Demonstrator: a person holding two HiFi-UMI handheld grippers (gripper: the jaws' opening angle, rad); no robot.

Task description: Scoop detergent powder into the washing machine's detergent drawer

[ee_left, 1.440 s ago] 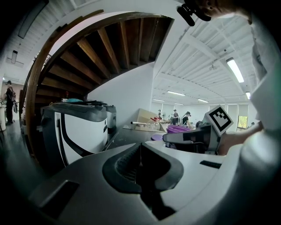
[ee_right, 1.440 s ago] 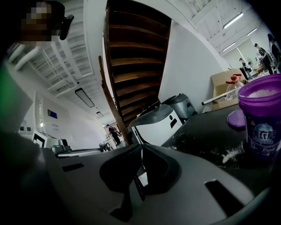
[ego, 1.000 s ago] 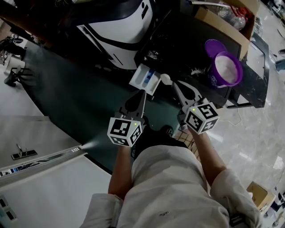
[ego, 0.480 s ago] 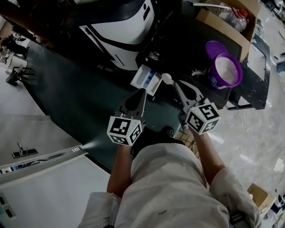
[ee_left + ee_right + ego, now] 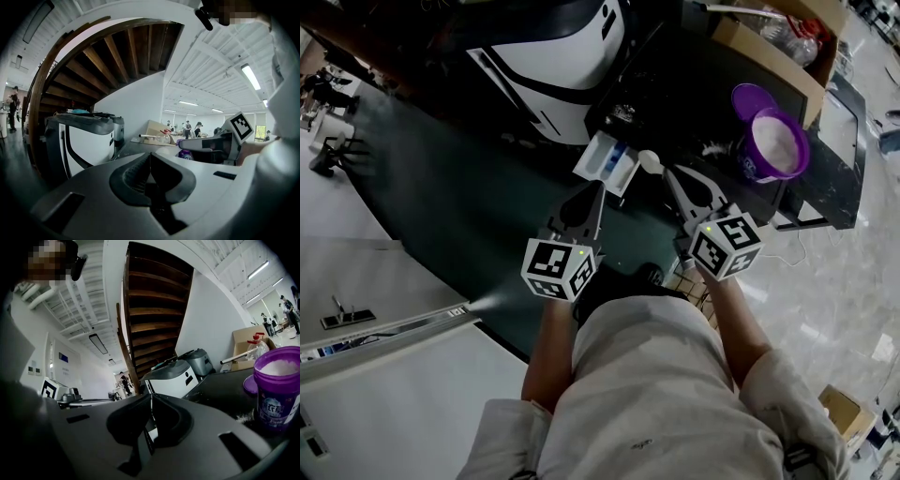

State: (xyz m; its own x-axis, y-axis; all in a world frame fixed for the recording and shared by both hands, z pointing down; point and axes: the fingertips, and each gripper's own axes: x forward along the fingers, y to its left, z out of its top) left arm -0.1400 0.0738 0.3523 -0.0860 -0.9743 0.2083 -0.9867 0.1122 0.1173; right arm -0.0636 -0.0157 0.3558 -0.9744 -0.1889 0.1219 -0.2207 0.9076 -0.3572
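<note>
Right gripper [image 5: 672,176], fingers clamped on the handle of the scoop [image 5: 649,164], holds its bowl just beside the pulled-out detergent drawer [image 5: 605,161]. Left gripper [image 5: 593,194] has its fingers pressed together, holding nothing. The powder tub [image 5: 776,145] stands uncovered on the worktop [image 5: 694,66]. Tipping into the drawer apparently remains.

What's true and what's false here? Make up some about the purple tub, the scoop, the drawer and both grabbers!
1. The purple tub is open, with white powder inside. True.
2. The right hand-held gripper holds a white scoop. True.
3. The left hand-held gripper holds a lid. False: its jaws are together on nothing.
4. The detergent drawer is pushed shut. False: it is pulled out.
</note>
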